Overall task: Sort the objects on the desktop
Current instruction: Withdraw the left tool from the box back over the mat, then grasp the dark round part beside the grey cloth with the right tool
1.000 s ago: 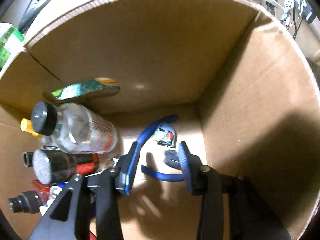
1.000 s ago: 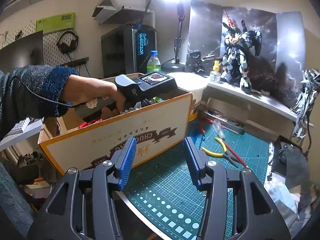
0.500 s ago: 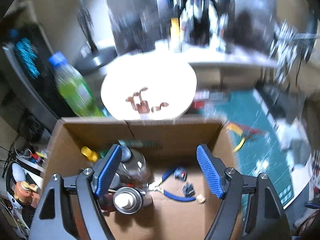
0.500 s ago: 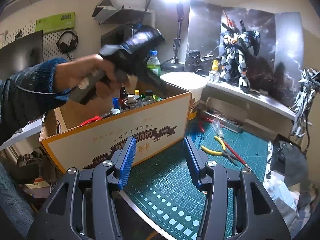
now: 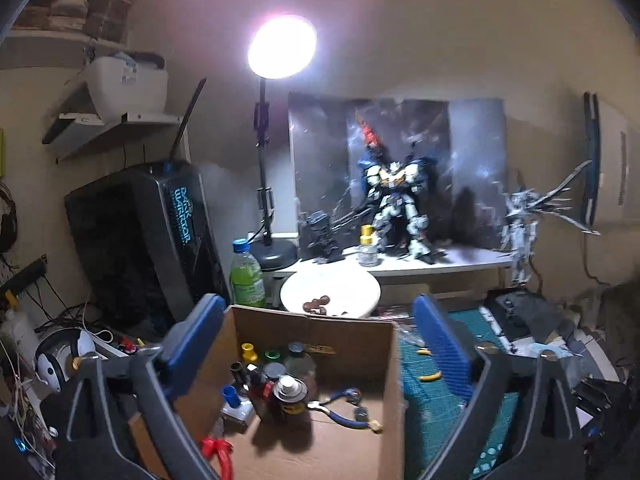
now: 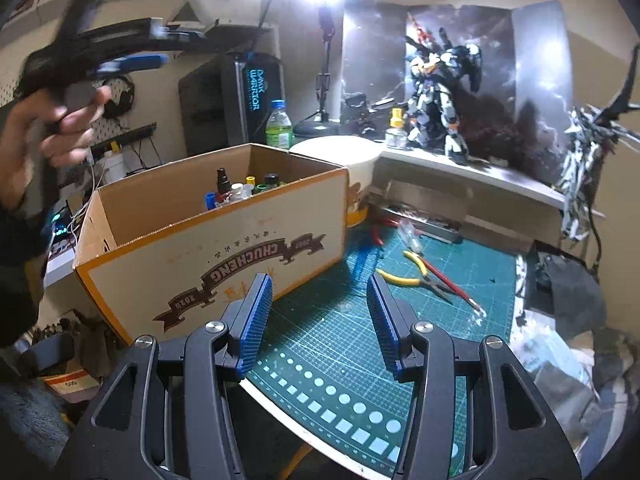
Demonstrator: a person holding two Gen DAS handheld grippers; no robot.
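A cardboard box [image 6: 224, 248] stands on the green cutting mat [image 6: 344, 332]; it also shows in the left wrist view [image 5: 352, 336]. Inside lie several bottles and cans [image 5: 280, 380] and blue-handled pliers [image 5: 340, 404]. My left gripper [image 5: 320, 344] is open and empty, raised above the box; it shows blurred at the upper left in the right wrist view [image 6: 132, 56]. My right gripper [image 6: 320, 320] is open and empty, low over the mat in front of the box. Yellow-handled pliers [image 6: 404, 276] and a red-handled tool [image 6: 444, 280] lie on the mat to the right.
A white round bucket [image 6: 340, 156] stands behind the box. A green drink bottle [image 6: 278, 124], a lamp [image 5: 280, 48], a black PC case [image 5: 160, 232] and robot models [image 6: 440, 92] stand at the back. Clutter lies at the mat's right edge [image 6: 560, 288].
My left gripper has risen out of the box, with its jaws wide, and now points at the back wall. The blue pliers stay in the box. My right gripper has not moved.
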